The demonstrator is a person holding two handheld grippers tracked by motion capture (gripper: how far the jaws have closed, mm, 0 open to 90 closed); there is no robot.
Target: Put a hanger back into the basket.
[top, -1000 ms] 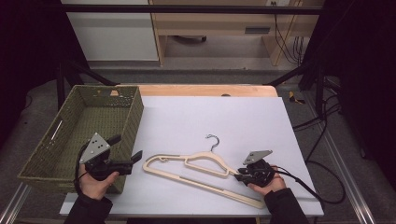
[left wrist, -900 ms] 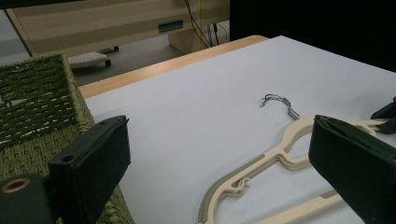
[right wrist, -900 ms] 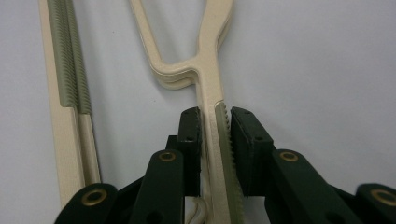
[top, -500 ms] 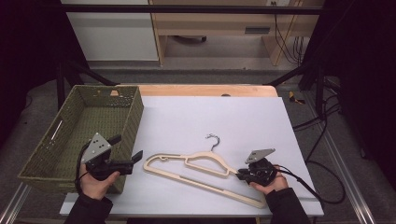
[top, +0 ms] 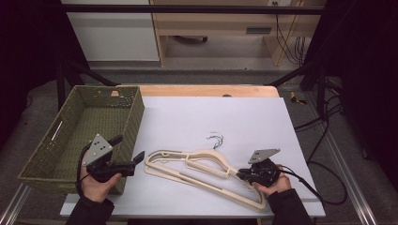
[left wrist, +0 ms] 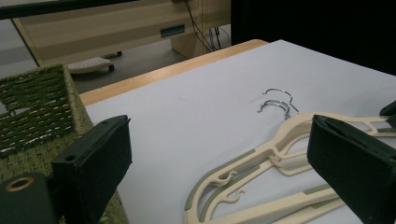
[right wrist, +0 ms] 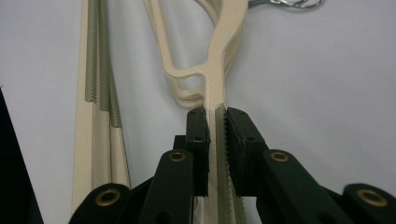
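White tabletop (top: pixel 187 117); right gripper (top: pixel 242 175) just closed, pinching cream hanger (top: pixel 197 166) arm; left gripper (top: pixel 136 159) spread near wicker basket (top: pixel 75 126).

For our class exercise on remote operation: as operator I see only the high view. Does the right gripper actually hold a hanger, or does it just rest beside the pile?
Observer: In the right gripper view, the right gripper has just been closing its jaws. Both pads now press on a cream hanger arm between them.
Operator: Is that one hanger or several?
Observer: The left gripper view shows two metal hooks, one behind the other, so at least two hangers lie stacked.
Operator: And the left gripper?
Observer: Its own view shows the left gripper with jaws wide apart and empty, aimed at the hangers' near ends.
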